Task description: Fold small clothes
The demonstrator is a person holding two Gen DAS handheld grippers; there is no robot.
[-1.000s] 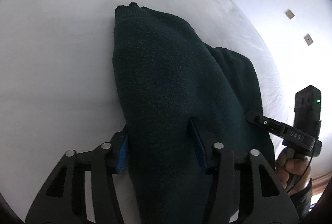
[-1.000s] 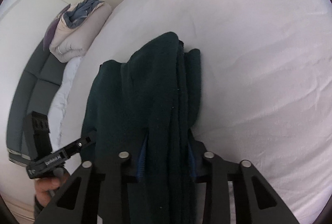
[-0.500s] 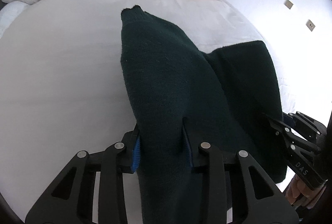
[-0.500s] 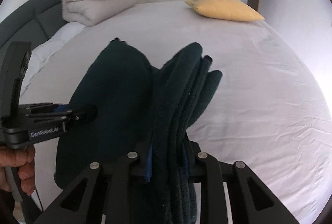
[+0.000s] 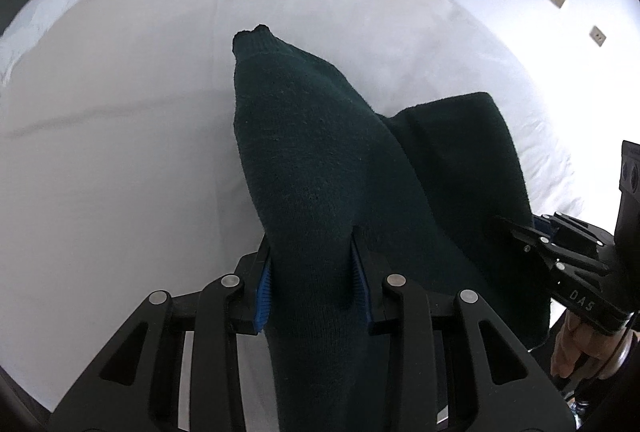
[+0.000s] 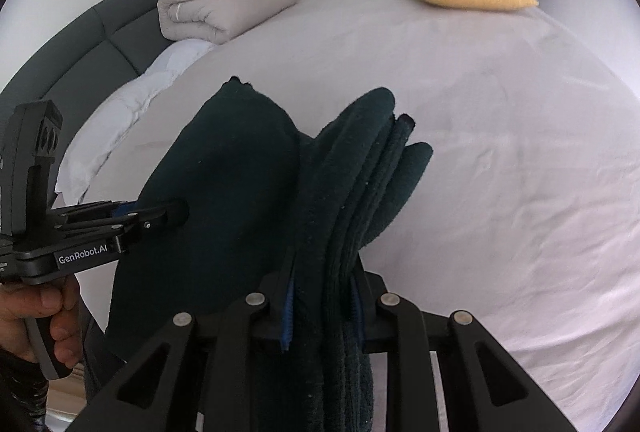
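While my left gripper and right gripper are each clamped on the dark green sweater, held bunched above the bed near its front edge, I judge 0 folds laid flat yet.

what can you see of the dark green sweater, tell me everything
The sweater is a dark green, fuzzy-looking knit with a ribbed cuff at the far tip of one sleeve. It is bunched and partly folded into several layers, which show edge-on in the right wrist view. Both grippers pinch it: the left gripper clamps the sleeve-like roll, the right gripper the layered stack. It looks held above the white bed sheet; whether any part touches the sheet cannot be told.
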